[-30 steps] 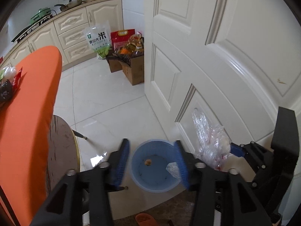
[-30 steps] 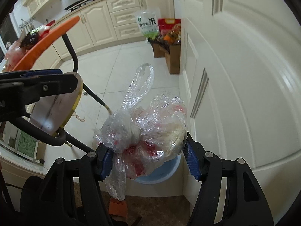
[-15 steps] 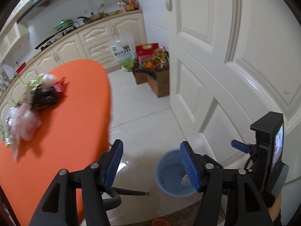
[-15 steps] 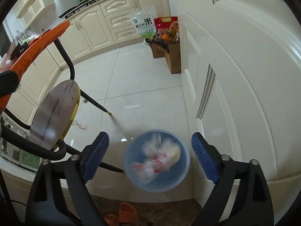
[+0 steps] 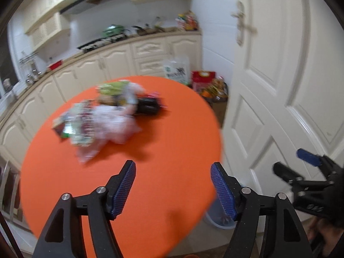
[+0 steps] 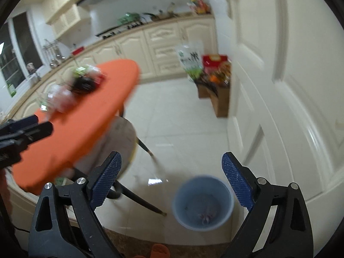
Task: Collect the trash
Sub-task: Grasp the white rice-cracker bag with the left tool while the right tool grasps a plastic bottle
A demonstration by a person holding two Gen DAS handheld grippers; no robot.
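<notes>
A blurred pile of trash (image 5: 103, 116), made of plastic bags, wrappers and a black bag, lies on the round orange table (image 5: 150, 193). It also shows in the right wrist view (image 6: 71, 90). My left gripper (image 5: 173, 188) is open and empty above the table's near part. My right gripper (image 6: 172, 180) is open and empty above the floor. A blue bin (image 6: 203, 202) stands on the floor by the door, with trash at its bottom. Its rim shows under the table edge in the left wrist view (image 5: 219, 221).
A white panelled door (image 5: 279, 86) stands at the right. Cardboard boxes (image 6: 217, 90) of groceries and a rice bag (image 6: 190, 59) sit by the cream cabinets (image 6: 161, 47). A round stool (image 6: 122, 137) with black legs stands under the table.
My right gripper opened and dropped the clear bag of trash into the blue bin, then rose. My left gripper rose and swung from the bin up over the orange table.
</notes>
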